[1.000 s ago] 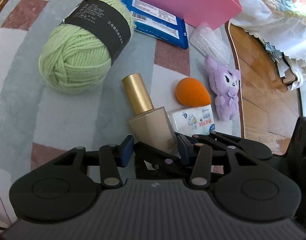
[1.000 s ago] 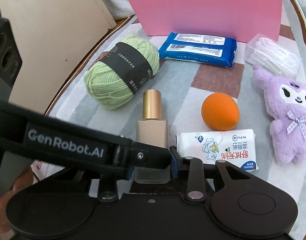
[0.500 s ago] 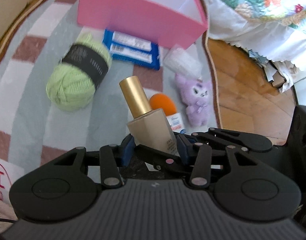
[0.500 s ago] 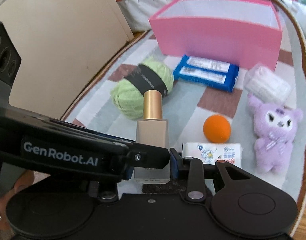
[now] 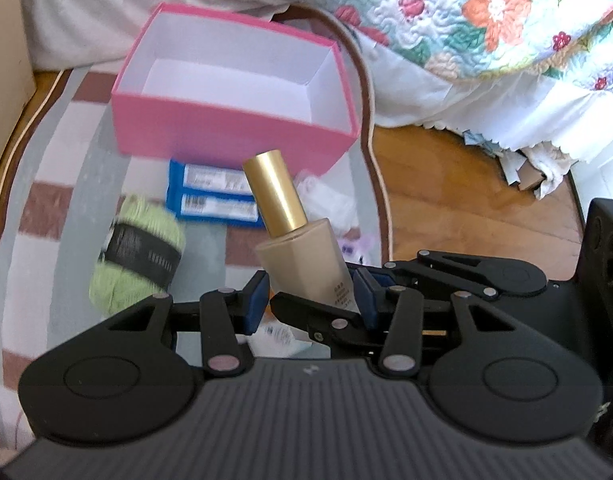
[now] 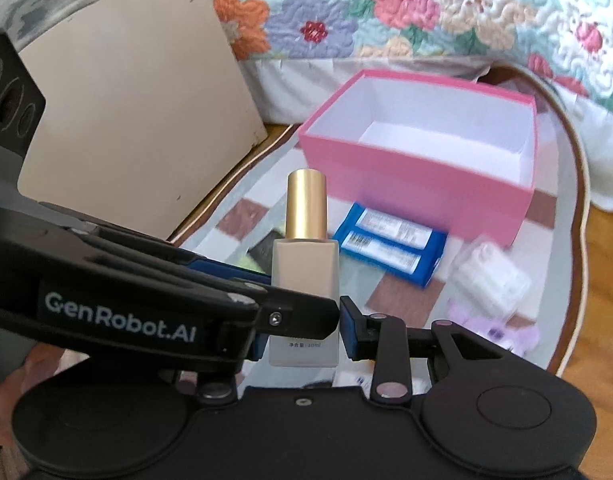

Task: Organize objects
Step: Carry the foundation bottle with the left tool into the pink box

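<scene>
Both tongs meet on one object: a square frosted-glass foundation bottle with beige contents and a gold cylindrical cap (image 5: pixel 302 256).

Left tongs (image 5: pixel 309 300): blue pads (image 5: pixel 253 301) sit against the bottle's lower body on either side, clamping it. From this camera the bottle leans, cap tipped toward upper left.

Right tongs (image 6: pixel 304 330): blue pads flank the base of the same bottle (image 6: pixel 305 268); right pad (image 6: pixel 349 334) just beside the glass, left pad largely hidden behind the black "GenRobot.AI" arm of the left tool crossing in front. Contact cannot be confirmed from this view, so their grip cannot be told. Here the bottle appears upright.

Bottle is held clear above the striped grey, white and maroon rug (image 5: pixel 46 184), in front of the open pink cardboard box with white interior (image 5: pixel 234 136); box interior shows white only.

On the rug below:
- blue flat wipes pack with white labels (image 5: pixel 210 200), just in front of the box
- light green yarn ball with black paper band (image 5: pixel 140 254), left of the bottle
- clear plastic packet of white items (image 6: pixel 490 284), right of the wipes
- purple plush toy (image 6: pixel 494 330), partly hidden by the tongs

Background: floral quilted bedspread (image 5: pixel 486 20), wooden floor (image 5: pixel 466 208), beige board (image 6: pixel 134 120) leaning at left.
</scene>
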